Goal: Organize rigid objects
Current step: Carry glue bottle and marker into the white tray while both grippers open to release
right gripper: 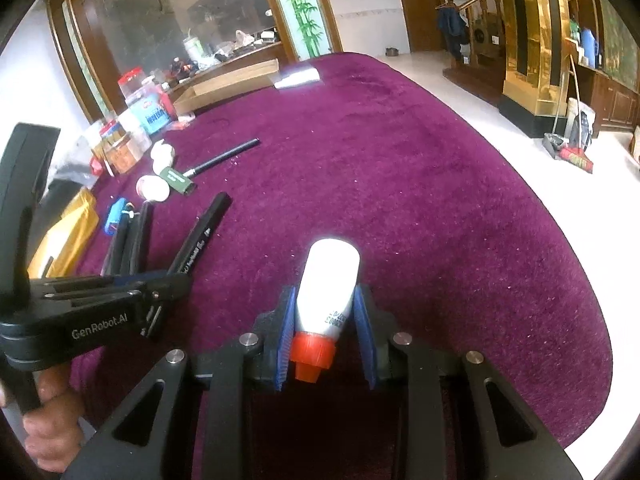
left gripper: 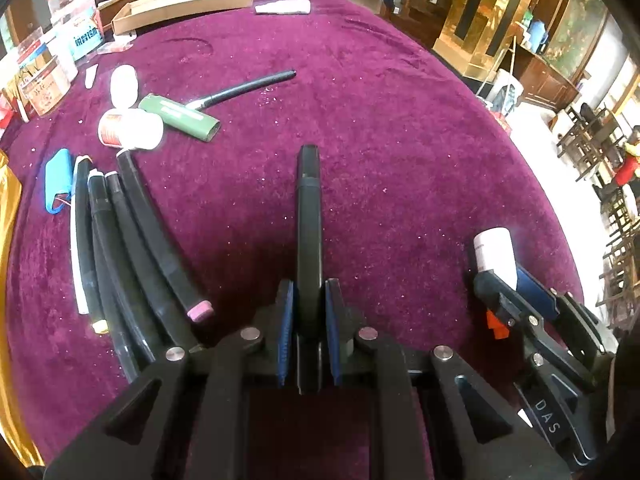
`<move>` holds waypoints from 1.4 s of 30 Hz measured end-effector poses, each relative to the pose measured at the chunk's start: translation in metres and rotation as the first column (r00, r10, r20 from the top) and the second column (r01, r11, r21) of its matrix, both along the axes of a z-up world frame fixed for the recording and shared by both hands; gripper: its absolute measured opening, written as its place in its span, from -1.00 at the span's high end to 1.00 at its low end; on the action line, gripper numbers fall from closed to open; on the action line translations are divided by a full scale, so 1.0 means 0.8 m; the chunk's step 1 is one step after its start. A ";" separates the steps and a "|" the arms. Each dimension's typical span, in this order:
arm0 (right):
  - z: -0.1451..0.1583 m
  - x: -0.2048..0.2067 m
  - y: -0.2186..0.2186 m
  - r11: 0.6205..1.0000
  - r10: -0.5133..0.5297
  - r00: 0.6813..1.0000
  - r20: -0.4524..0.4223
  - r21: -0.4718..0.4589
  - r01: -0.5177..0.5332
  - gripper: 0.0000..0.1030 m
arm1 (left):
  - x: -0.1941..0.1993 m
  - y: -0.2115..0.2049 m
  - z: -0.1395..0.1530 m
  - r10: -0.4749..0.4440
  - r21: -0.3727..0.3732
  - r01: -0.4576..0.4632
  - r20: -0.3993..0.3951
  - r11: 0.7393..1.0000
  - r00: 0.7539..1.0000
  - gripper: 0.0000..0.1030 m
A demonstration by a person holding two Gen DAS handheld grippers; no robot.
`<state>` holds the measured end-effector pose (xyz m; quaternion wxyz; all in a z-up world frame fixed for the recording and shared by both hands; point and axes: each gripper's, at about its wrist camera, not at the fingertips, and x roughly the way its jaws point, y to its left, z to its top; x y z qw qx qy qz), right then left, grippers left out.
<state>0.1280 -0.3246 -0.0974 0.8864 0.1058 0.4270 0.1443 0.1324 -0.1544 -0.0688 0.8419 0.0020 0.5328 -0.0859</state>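
Note:
My left gripper (left gripper: pixel 309 300) is shut on a black marker pen (left gripper: pixel 308 216) that points away from me above the purple tablecloth; it also shows in the right wrist view (right gripper: pixel 200 240). My right gripper (right gripper: pixel 325 304) is shut on a white glue bottle (right gripper: pixel 330 284) with a red cap, base pointing forward; the bottle also shows in the left wrist view (left gripper: pixel 494 248). Several black pens (left gripper: pixel 128 232) lie side by side at the left. Beyond them lie a white tube (left gripper: pixel 130 128), a green tube (left gripper: pixel 180 117), another black pen (left gripper: pixel 248 86) and a blue object (left gripper: pixel 59 178).
A flat cardboard box (left gripper: pixel 180 4) and a white cloth (left gripper: pixel 283 6) sit at the table's far edge. Packets and plastic jars (left gripper: pixel 60 52) crowd the far left. A yellow bag (right gripper: pixel 66 232) lies at the left edge. The table's rim drops off on the right.

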 end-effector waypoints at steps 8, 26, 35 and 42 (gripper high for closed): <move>0.029 -0.012 0.021 0.996 0.058 0.996 0.060 0.071 -0.062 0.50 | -0.027 0.032 0.037 0.052 -0.140 -0.046 0.039 0.989 0.998 0.76; 0.059 -0.052 0.230 0.834 0.513 0.851 0.116 0.166 -0.526 0.50 | -0.135 0.268 0.083 0.430 -0.221 -0.394 0.144 0.892 0.892 0.76; 0.076 -0.069 0.374 0.665 0.710 0.692 0.131 0.198 -0.720 0.51 | -0.164 0.404 0.094 0.589 -0.233 -0.549 0.168 0.803 0.790 0.76; 0.070 -0.066 0.465 0.604 0.779 0.619 0.100 0.145 -0.784 0.52 | -0.172 0.506 0.083 0.673 -0.170 -0.651 0.164 0.739 0.721 0.76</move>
